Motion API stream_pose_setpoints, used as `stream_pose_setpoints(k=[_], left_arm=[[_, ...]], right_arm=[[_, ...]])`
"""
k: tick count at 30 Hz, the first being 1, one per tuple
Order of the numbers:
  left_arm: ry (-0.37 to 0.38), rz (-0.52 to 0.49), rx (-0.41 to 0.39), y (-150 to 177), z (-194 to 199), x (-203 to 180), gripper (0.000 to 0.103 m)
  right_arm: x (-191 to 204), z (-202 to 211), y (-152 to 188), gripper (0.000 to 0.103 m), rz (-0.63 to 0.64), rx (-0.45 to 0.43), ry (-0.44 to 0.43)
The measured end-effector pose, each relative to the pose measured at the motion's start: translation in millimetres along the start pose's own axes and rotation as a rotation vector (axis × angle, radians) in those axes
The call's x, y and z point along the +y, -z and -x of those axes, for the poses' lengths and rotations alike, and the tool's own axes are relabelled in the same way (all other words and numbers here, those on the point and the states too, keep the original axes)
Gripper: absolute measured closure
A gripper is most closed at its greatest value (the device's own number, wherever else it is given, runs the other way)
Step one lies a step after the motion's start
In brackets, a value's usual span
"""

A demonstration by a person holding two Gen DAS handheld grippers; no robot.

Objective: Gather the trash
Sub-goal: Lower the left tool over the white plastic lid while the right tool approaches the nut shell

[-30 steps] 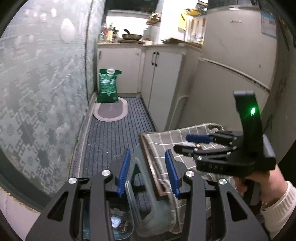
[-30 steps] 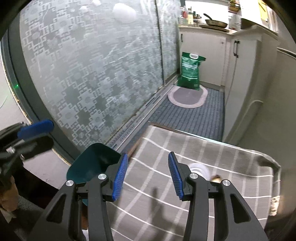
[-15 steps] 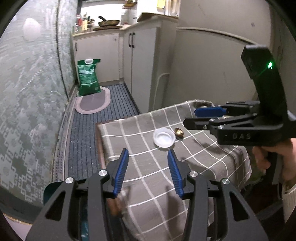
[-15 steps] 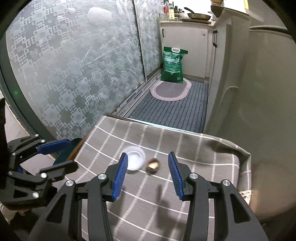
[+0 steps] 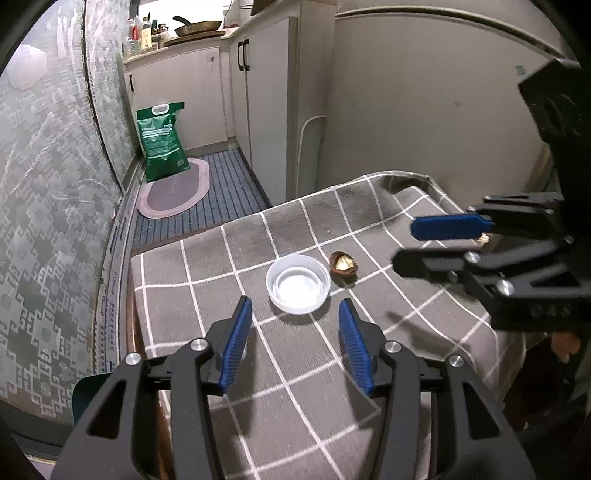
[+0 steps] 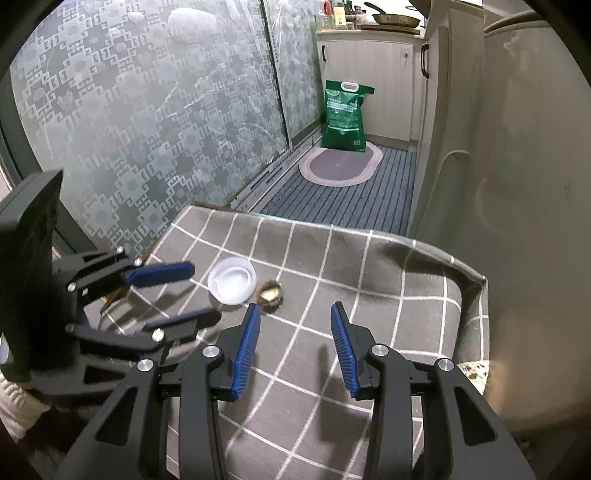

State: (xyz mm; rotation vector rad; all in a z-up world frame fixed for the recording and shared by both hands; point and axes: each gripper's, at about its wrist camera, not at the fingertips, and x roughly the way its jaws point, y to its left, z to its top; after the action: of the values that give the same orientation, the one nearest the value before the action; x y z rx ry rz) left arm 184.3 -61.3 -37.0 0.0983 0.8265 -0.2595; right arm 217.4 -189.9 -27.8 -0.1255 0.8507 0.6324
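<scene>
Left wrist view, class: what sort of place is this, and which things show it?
Most likely a narrow home kitchen. A frying pan sits on a counter above white cabinets, with bottles beside it, and a green sack stands on the floor by an oval mat.

Cup (image 5: 298, 284) and nutshell (image 5: 344, 262) side by side on the cloth (image 5: 295, 398); sack (image 5: 162, 142) behind, on the floor mat (image 5: 173, 192).

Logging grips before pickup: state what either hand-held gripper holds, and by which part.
Nothing is held. The left hand-held gripper and right hand-held gripper are both open, empty.
</scene>
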Motion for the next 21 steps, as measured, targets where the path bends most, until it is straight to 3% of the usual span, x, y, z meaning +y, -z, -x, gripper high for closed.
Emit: stream_pose_setpoints(k=[7,12,21], left_arm=[[0.003,0.019,0.015,-6.4,-13.3,3.5,0.05],[0.005,0.013,0.019,-7.6,-18.0,1.6,0.062],[0.024,0.088,-0.005,-8.2,-2.3,20.8,0.062]], right_arm=[[-3.9,-5.5,10.1,0.063,0.024,0.037,0.006],[-3.6,-8.4,10.4,0.063,0.035,0.05,0.009],[14.5,-23.3,5.7,0.067,0.084,0.072,0.023]])
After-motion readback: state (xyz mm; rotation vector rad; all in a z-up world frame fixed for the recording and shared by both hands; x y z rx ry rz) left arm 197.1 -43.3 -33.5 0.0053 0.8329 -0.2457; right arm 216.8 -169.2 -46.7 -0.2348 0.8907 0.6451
